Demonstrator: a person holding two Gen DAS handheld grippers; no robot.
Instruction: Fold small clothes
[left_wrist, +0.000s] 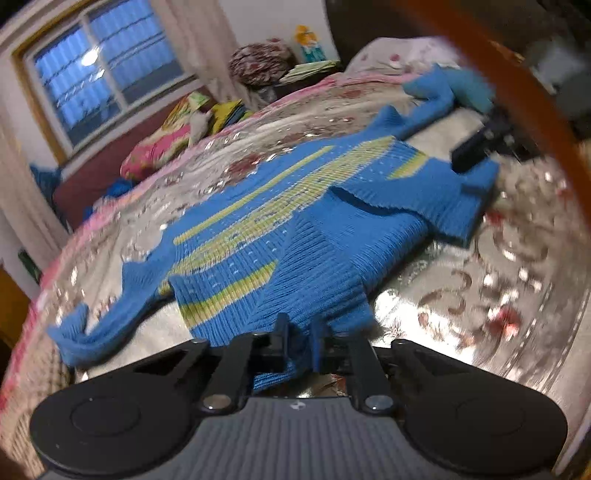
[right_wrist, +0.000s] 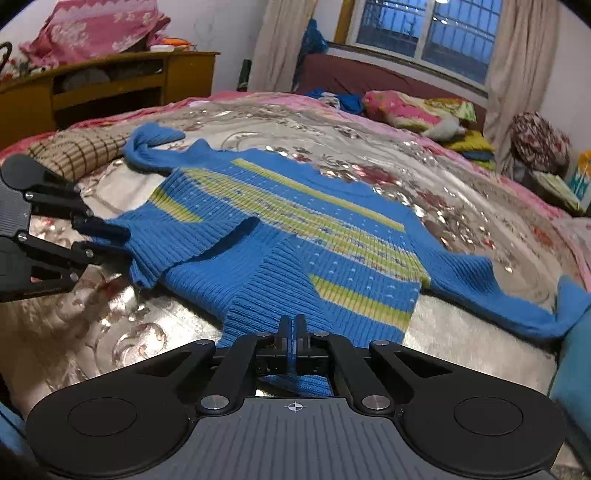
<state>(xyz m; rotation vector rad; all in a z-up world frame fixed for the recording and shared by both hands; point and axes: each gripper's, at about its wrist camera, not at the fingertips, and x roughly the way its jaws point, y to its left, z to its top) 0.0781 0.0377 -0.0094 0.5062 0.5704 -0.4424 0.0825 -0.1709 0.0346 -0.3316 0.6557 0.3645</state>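
Blue sweater (right_wrist: 295, 251) on floral bedspread (right_wrist: 424, 192); pillows (right_wrist: 402, 107) beyond.

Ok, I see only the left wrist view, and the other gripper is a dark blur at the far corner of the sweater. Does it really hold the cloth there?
Observer: Yes. In the right wrist view the right gripper is shut on the ribbed hem of the sweater, with blue knit showing between its fingers.
Operator: And how does my gripper look from that side?
Observer: The left gripper is seen side-on, pinching the folded-over edge at the sweater's left side.
Operator: What stands behind my camera?
Observer: A wooden cabinet against the wall, with a pink cloth heaped on top.
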